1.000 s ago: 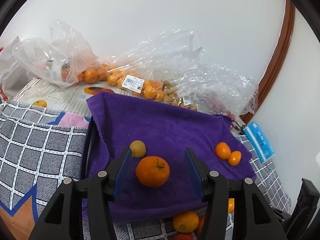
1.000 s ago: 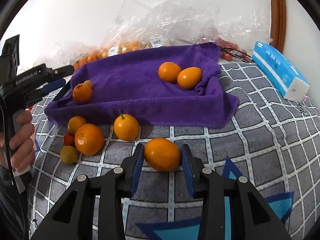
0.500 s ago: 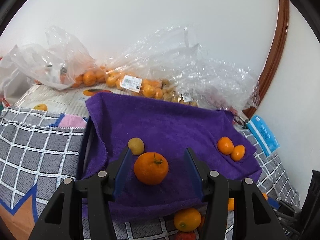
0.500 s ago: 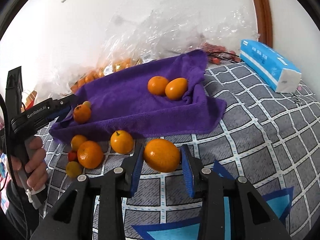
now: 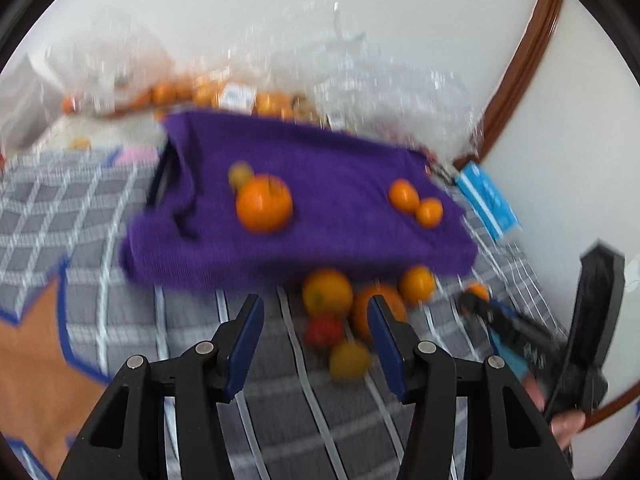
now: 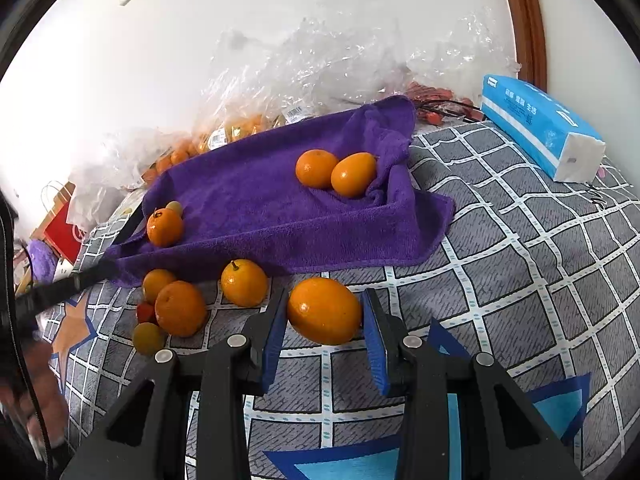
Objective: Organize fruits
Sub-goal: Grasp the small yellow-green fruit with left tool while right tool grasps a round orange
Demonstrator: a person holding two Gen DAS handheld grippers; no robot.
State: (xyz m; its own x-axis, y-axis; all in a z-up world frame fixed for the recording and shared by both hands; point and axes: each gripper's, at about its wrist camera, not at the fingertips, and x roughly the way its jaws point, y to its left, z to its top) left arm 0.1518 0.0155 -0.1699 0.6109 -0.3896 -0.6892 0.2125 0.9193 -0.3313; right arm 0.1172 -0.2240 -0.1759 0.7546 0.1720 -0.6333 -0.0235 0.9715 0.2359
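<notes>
A purple towel (image 5: 340, 232) (image 6: 260, 200) lies on a grey checked cover. On its left part sit an orange (image 5: 264, 208) (image 6: 165, 227) and a small yellowish fruit (image 5: 240, 174). Two more oranges (image 6: 316, 168) rest at its right end. My left gripper (image 5: 314, 308) is open and holds nothing; it hangs over the cover in front of the towel, by a loose cluster of oranges (image 5: 327, 292), a red tomato (image 5: 324, 330) and a yellow fruit (image 5: 349, 360). My right gripper (image 6: 325, 298) is shut on a large orange (image 6: 324, 310) in front of the towel.
Clear plastic bags (image 6: 320, 68) holding small oranges are piled against the white wall behind the towel. A blue tissue pack (image 6: 540, 124) lies at the far right by a brown wooden frame (image 5: 516, 80). The checked cover (image 6: 520, 260) spreads to the right.
My left gripper has drawn back off the towel, leaving the orange there, and now sits over the loose fruit in a blurred view. The right gripper keeps its orange.
</notes>
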